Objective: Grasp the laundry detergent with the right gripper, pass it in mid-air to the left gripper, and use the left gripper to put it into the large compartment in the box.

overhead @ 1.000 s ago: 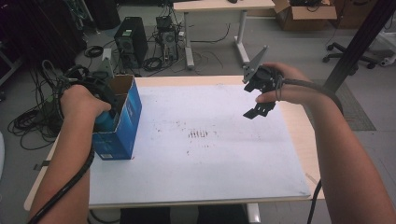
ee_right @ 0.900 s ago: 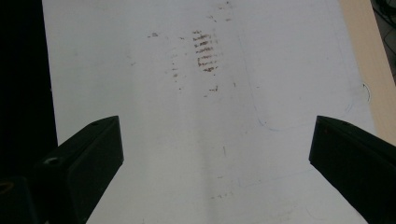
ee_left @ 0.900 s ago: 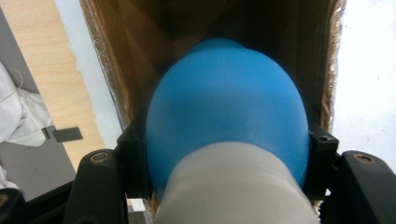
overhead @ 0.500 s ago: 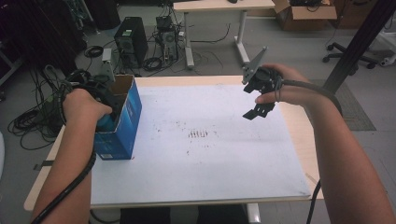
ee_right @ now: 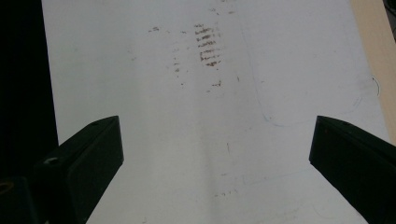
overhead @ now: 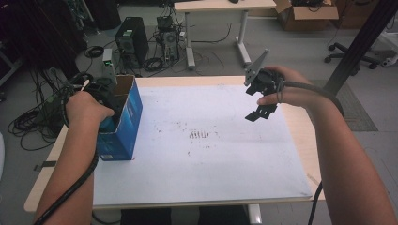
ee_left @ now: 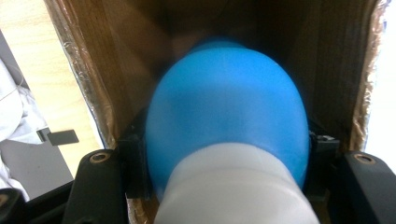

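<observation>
A blue cardboard box (overhead: 127, 116) stands open-topped at the table's left edge. My left gripper (overhead: 106, 111) reaches down into it, mostly hidden under the hand. In the left gripper view its jaws press both sides of a rounded blue object with a white end (ee_left: 227, 107), with the box's brown inner walls (ee_left: 116, 56) around it; so the left gripper (ee_left: 227, 156) is shut on it. My right gripper (overhead: 261, 111) hovers over the right part of the white sheet (overhead: 206, 159). Seen in its own view, the right gripper (ee_right: 215, 149) is open wide with nothing between the jaws.
The white sheet (ee_right: 187, 140) has a patch of dark smudges (overhead: 201, 135) near its middle. Bare wood shows along the table's right edge (overhead: 305, 136). Beyond the table, cables and a computer tower (overhead: 132, 41) lie on the floor.
</observation>
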### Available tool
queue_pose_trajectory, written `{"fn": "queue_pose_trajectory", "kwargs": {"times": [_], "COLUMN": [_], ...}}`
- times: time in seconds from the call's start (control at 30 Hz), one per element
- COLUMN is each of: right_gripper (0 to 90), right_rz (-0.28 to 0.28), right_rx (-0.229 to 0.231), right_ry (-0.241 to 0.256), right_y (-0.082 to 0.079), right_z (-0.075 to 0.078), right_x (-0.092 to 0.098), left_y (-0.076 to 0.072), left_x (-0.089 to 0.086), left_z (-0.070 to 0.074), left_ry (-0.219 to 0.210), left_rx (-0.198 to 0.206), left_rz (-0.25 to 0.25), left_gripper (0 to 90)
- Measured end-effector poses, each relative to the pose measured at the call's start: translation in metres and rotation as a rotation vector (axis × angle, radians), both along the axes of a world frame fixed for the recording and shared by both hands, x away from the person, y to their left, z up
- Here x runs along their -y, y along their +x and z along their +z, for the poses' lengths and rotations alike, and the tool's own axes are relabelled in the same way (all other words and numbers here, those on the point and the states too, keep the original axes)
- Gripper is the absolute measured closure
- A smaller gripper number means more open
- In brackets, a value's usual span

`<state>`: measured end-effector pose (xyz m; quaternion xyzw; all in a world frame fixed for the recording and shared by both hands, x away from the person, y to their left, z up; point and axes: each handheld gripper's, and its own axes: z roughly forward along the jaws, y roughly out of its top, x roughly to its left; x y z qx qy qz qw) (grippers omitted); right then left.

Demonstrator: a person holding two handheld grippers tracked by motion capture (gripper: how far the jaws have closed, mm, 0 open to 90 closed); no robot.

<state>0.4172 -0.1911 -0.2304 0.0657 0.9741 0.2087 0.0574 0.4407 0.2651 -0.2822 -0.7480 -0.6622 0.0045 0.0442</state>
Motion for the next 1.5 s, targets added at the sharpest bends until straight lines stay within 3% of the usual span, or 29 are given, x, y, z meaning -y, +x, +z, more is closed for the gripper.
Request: {"fn": "queue_pose_trajectory", "kwargs": {"times": [0.33,0.9,1.5], "right_gripper": [3.2,3.1,3.0], "right_rz": [0.008,0.001,-0.006], "right_rx": [-0.011,-0.011,-0.015], "right_ry": [-0.015,-0.014,-0.005], "right_y": [-0.001,-0.001,0.0], "right_z": [-0.003,-0.004,-0.009], "right_x": [-0.002,0.001,0.004], "left_y": [0.0,0.001,0.0], "left_x": [-0.003,0.0,-0.002], "left_z": [-0.009,-0.011,-0.009], "left_ry": [-0.008,-0.001,-0.001], "left_rx": [-0.015,-0.013,0.012], "left_rz": [0.0,-0.008,-0.006], "left_gripper": [37.4,37.3,33.2]}}
